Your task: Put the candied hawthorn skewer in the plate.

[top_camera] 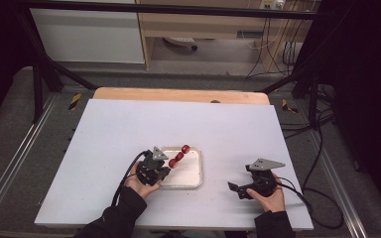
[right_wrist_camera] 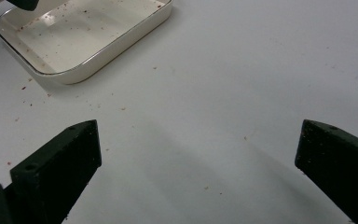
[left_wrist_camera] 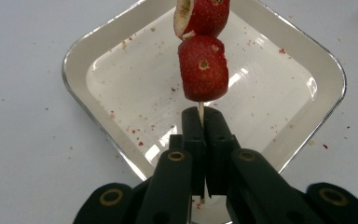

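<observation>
A thin wooden skewer [left_wrist_camera: 201,110] threaded with red fruit pieces [left_wrist_camera: 203,67] is held over a white rectangular tray [left_wrist_camera: 93,51]. My left gripper [left_wrist_camera: 202,122] is shut on the skewer's bare end, the fruit sticking out past the jaw tips. In the high view the left gripper [top_camera: 164,170] sits at the tray's [top_camera: 197,173] left edge, with three red pieces [top_camera: 179,156] rising up and to the right above it. My right gripper [top_camera: 234,188] rests low over the table to the right of the tray, jaws wide apart and nothing between them.
The white table top [top_camera: 129,129] carries scattered red crumbs [right_wrist_camera: 28,88] around the tray [right_wrist_camera: 121,39]. A wooden board edge [top_camera: 178,94] shows at the table's far side. Black frame bars [top_camera: 44,69] and cables [top_camera: 322,148] flank the table.
</observation>
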The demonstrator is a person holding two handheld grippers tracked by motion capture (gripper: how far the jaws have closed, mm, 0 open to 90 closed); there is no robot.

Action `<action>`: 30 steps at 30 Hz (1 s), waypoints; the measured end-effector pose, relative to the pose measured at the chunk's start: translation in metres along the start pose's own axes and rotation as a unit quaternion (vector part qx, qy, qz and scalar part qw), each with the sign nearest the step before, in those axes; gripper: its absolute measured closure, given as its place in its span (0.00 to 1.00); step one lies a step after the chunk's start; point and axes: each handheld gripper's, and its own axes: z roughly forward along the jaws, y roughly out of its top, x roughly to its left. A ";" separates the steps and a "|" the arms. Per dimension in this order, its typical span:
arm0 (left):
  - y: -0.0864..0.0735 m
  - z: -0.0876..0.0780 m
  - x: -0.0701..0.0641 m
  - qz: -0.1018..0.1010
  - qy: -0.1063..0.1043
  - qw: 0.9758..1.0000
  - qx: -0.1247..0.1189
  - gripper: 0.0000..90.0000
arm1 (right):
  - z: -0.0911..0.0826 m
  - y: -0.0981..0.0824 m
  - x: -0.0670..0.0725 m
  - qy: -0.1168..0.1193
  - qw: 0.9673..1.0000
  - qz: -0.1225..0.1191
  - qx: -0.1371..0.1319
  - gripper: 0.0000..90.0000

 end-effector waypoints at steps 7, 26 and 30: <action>0.001 0.009 -0.004 0.009 0.006 0.999 0.031 0.98 | 0.000 -0.001 0.000 0.000 1.000 -0.003 0.000 0.01; 0.002 0.014 -0.010 0.012 0.014 0.999 0.042 0.95 | -0.002 -0.002 0.000 0.003 1.000 0.000 -0.002 0.01; 0.001 0.009 -0.007 0.016 0.009 0.999 0.030 0.89 | -0.002 -0.002 0.000 0.003 1.000 0.000 -0.003 0.01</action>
